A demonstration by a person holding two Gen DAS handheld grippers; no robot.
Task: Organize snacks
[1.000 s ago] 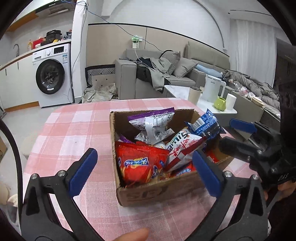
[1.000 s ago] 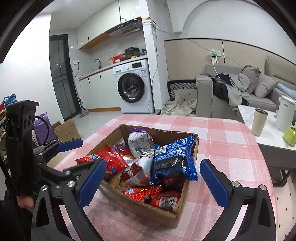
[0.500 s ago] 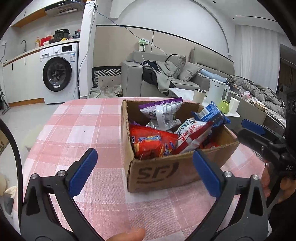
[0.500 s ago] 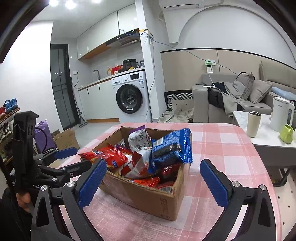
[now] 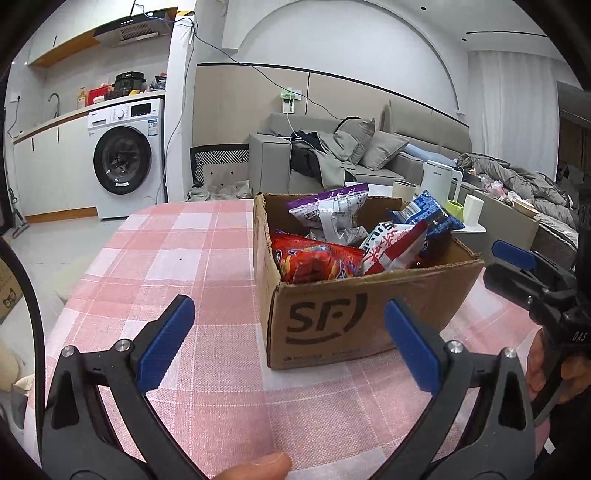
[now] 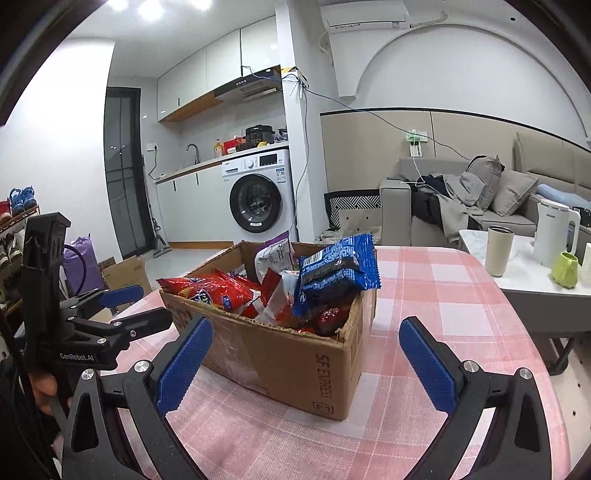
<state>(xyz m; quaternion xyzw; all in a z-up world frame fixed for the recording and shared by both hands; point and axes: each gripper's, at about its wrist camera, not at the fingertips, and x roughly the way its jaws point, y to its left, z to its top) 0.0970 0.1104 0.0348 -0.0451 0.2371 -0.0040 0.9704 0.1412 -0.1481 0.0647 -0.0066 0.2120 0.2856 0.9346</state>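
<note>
Left claw (image 5: 288,347) released, hovering low over the bench (image 5: 177,258). Cardboard box (image 5: 354,317) of snack packets (image 5: 317,258) stands mid-bench, toward the far edge. Right claw (image 6: 306,362) released, facing the box.

You face a round table under a pink-and-white checked cloth (image 5: 207,236). Behind it a white front-loading washing machine (image 5: 127,155) sits under a pale counter, beside a grey fabric sofa (image 5: 354,158) strewn with clothes. To your right stands a white marble-topped side table (image 6: 517,266); white recessed ceiling lights (image 6: 151,9) glow overhead.
</note>
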